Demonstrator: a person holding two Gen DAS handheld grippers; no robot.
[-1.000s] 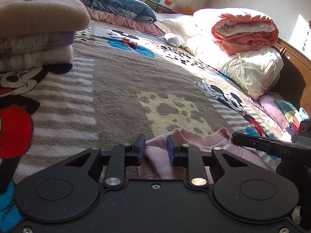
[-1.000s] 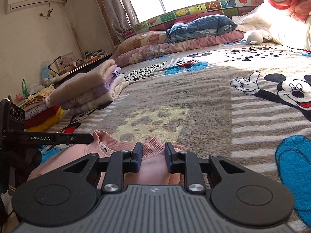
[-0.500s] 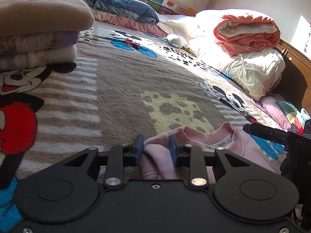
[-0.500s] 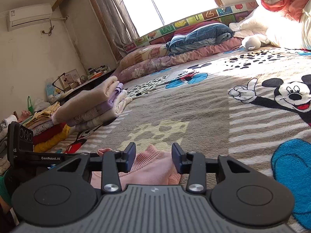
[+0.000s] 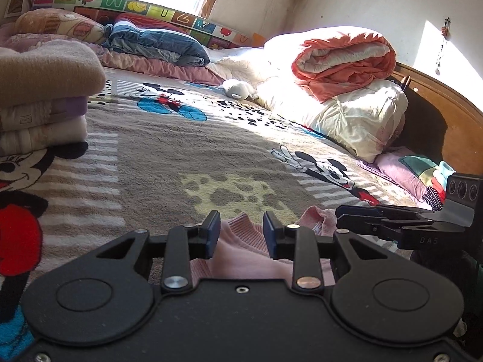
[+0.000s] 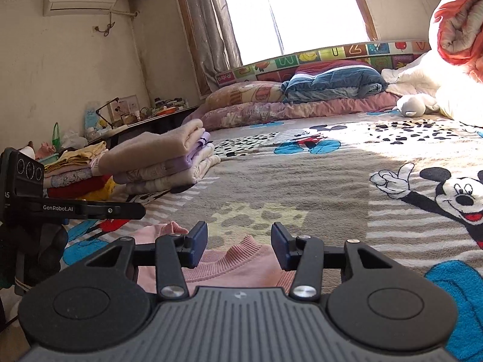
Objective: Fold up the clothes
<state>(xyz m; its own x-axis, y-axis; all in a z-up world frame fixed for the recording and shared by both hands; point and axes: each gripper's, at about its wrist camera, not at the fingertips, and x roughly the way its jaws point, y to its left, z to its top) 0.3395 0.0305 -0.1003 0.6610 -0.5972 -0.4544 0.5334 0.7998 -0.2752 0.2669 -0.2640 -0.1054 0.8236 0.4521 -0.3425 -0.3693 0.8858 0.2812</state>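
**Status: pink sweatshirt at near edge of bed**

I see the pink sweatshirt point(image 5: 241, 250) lying at the bed's point(image 5: 187, 150) near edge. My left gripper point(image 5: 238, 234) stands apart over its ribbed collar, no pad pressing. My right gripper point(image 6: 239, 246), jaws just closing slightly, also stands apart above the fabric. Folded clothes point(image 6: 163, 163) are stacked at the left edge.

Bright daylight from the window point(image 6: 302, 9), overexposed glare on the white quilt point(image 5: 347, 111), sharp focus, fisheye bending, dark corners
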